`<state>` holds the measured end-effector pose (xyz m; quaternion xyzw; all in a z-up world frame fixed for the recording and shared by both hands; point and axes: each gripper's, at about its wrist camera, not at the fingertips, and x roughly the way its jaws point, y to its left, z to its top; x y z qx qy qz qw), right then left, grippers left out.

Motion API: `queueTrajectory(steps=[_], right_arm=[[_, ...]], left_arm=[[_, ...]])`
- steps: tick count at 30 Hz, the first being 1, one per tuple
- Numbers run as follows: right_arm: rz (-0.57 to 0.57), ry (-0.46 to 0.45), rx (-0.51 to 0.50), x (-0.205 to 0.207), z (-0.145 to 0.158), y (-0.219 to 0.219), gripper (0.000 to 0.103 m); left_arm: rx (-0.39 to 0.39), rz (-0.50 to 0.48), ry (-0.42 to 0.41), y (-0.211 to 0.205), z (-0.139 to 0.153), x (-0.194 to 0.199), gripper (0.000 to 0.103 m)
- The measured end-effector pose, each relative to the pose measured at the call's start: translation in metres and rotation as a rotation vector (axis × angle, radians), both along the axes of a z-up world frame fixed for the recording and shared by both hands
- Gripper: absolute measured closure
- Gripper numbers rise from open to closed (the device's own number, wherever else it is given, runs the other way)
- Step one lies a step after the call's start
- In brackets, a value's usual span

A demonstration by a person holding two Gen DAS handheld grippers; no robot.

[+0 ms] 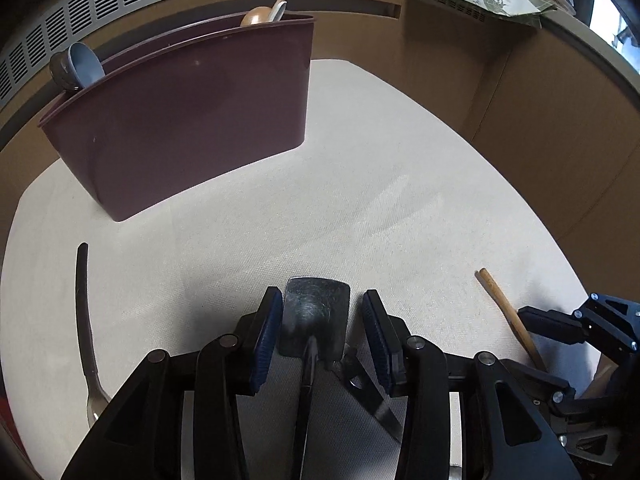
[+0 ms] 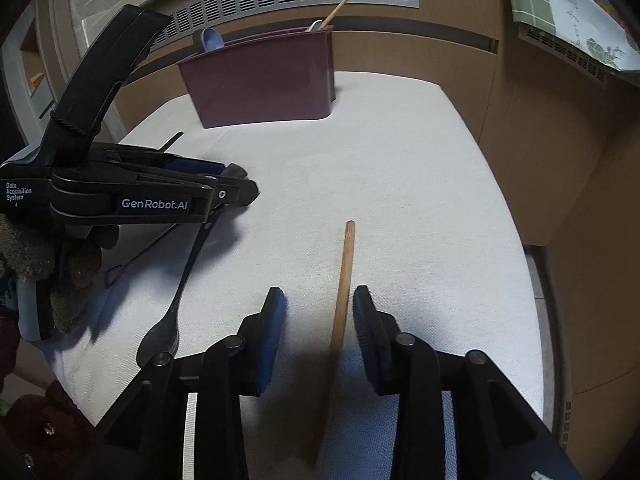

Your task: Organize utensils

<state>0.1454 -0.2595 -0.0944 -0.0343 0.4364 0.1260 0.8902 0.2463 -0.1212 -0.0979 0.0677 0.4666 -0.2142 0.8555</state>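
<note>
On a white cloth-covered surface (image 1: 400, 200), a person works two hand-held grippers among scattered utensils. At far left in the left wrist view, a fork (image 1: 86, 332) lies along the cloth's near left edge, handle pointing away. Beyond it stands a maroon holder (image 1: 188, 120), a blue ladle (image 1: 80, 66) leaning out of its left end and a wooden spoon (image 1: 276, 4) and a white spoon (image 1: 280, 10) rising from its right end. The left gripper (image 1: 318, 336) hangs low over the near cloth, its jaws apart, with the flat metal blade of a spatula (image 1: 316, 316) lying between the blue pads (image 1: 264, 340) and touching neither. A second dark utensil handle shows just right of the spatula, too hidden to name. Further right lies a wooden stick (image 1: 508, 316), next to the right gripper (image 1: 552, 320) at the frame's edge.

The right wrist view shows the left gripper (image 2: 240, 188) from the side at left, held by a gloved hand (image 2: 48, 264), with a dark spoon (image 2: 160, 340) lying bowl-near on the cloth below it. The holder (image 2: 264, 80) stands at the far edge. The right gripper (image 2: 318, 320) has its jaws spread wide around the stick (image 2: 344, 292), which lies on the cloth between them, close to the right pad, unclamped.
</note>
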Motion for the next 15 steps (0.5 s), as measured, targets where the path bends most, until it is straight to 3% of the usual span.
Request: queueTrajectory(steps=[1, 5, 7, 9, 15], right_arm=[[0.002, -0.004, -0.019, 0.001, 0.0, 0.002, 0.069], [-0.008, 0.006, -0.061, 0.01, 0.001, 0.004, 0.075], [-0.027, 0.016, -0.073, 0.015, 0.002, 0.004, 0.082], [-0.048, 0.019, -0.11, 0.018, 0.002, 0.004, 0.098], [-0.047, -0.044, -0.123, 0.008, 0.021, 0.011, 0.098]], left_arm=[[-0.017, 0.014, -0.003, 0.003, 0.0, -0.001, 0.068], [-0.115, 0.101, 0.018, 0.026, 0.004, -0.008, 0.069], [-0.15, 0.133, -0.003, 0.037, 0.012, -0.018, 0.069], [-0.185, 0.159, -0.041, 0.052, 0.024, -0.033, 0.069], [-0.24, 0.205, -0.122, 0.084, 0.056, -0.068, 0.07]])
